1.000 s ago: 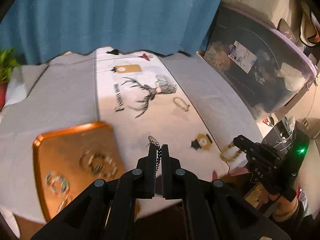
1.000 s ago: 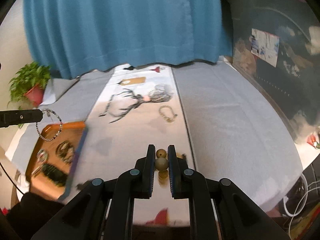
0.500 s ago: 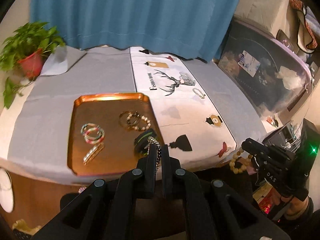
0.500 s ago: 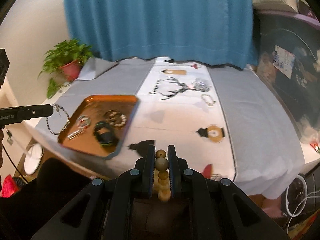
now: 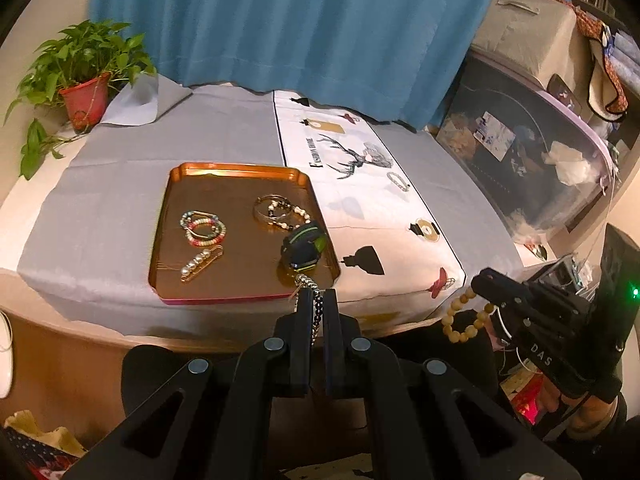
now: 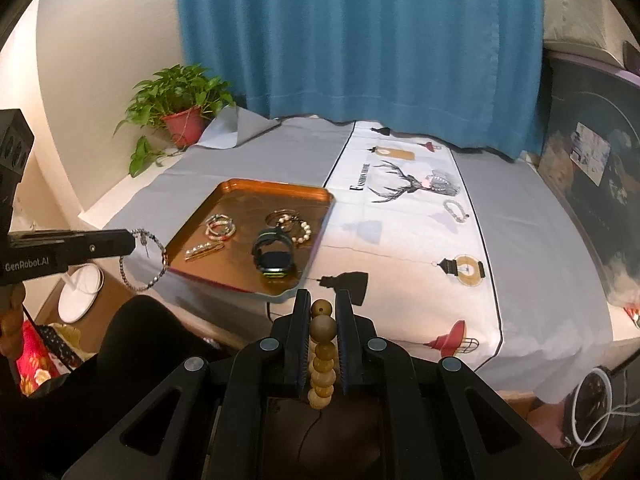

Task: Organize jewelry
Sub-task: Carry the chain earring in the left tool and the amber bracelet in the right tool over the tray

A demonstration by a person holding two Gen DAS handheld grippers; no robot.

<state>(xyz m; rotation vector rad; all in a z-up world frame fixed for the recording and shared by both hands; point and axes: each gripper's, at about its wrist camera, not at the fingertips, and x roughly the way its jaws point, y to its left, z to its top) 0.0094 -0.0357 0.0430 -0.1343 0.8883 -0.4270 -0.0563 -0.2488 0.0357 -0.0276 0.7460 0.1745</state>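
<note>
Both hand-held grippers have drawn back toward the near edge since a second ago; the whole copper tray (image 5: pixel 240 280) now lies ahead of them instead of off to one side.

Left hand-held gripper (image 5: pixel 314 300): jaws pinched fully together on a dark bead chain (image 5: pixel 316 316), a short silver length poking out past the tips. From the right wrist view the chain (image 6: pixel 142 260) hangs as a loop below the tips, off the desk's near edge.

Right hand-held gripper (image 6: pixel 322 312): jaws nearly together, clamped on a wooden bead bracelet (image 6: pixel 323 328); one large bead sits between the pads, a smaller one just beyond it, more beads trailing back toward the camera. From the left view the bracelet (image 5: pixel 460 320) dangles as a loop under the tips, right of the left tool.

Just ahead of the left tips: tray's near rim. On the tray, nearest first: black smartwatch with green trim (image 5: pixel 302 248), pearl hair clip (image 5: pixel 200 264) to its left, coloured bead bracelets (image 5: pixel 204 226), then a pearl-and-metal bangle pile (image 5: pixel 280 212).

Right of the tray, further on: white printed runner (image 5: pixel 360 208) over the grey cloth (image 5: pixel 100 208) on the desk. One small bracelet (image 5: pixel 398 180) lies on the runner, beside the deer print.

Far: potted plant (image 5: pixel 84 92) at left, blue curtain (image 5: pixel 300 20) behind.
</note>
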